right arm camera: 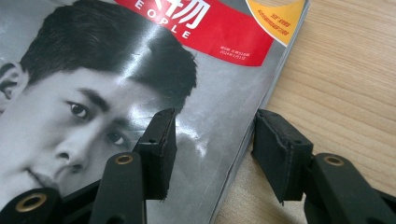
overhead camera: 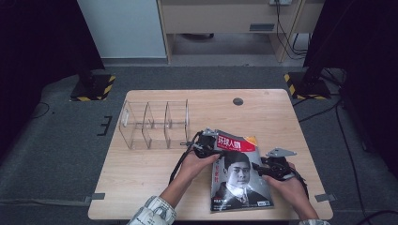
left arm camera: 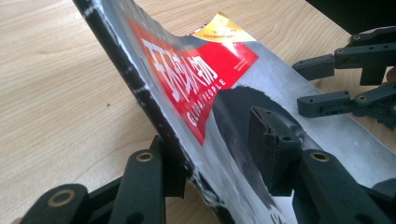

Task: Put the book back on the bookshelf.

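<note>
Left tool (left arm camera: 219, 172) clamped on magazine (overhead camera: 239, 176) spine edge, long axis toward the person; right tool (right arm camera: 210, 154) apart.

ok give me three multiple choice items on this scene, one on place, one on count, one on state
1. Where is the clear rack?
A. right of the magazine
B. left of and behind the magazine
C. on the floor

2. How many bays has the rack?
A. three
B. one
C. six

3. How does the magazine lie?
A. flat
B. rolled up
C. spine edge lifted between the left gripper's jaws

Answers:
1 B, the high view shows it at the table's left, farther back.
2 A, dividers make three.
3 C, the left gripper view shows the edge raised off the table.
</note>
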Tool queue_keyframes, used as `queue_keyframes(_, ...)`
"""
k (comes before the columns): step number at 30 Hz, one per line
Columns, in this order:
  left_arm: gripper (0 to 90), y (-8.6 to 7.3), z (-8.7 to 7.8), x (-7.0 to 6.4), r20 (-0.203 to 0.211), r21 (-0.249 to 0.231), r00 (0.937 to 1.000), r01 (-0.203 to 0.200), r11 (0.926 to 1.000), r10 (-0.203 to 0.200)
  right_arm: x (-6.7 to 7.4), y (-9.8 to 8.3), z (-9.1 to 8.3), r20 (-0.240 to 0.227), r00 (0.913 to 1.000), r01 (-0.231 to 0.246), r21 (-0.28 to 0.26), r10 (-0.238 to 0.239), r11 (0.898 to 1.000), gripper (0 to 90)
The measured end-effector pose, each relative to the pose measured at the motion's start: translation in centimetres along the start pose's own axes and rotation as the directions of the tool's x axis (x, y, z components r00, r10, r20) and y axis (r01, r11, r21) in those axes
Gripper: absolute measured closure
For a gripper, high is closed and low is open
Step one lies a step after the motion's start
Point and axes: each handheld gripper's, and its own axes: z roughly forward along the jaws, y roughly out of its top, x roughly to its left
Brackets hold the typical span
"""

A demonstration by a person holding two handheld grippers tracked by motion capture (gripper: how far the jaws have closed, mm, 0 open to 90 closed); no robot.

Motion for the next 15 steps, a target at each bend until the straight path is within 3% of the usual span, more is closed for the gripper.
queue_keyframes(15,57.2,1.2,1.0,0.0,0.006,0.009,0.9999,0.015,0.9998,-0.015,0.3,0.2,0.3,0.001,1.0000,0.004,-0.004,-0.004,1.000,49.1)
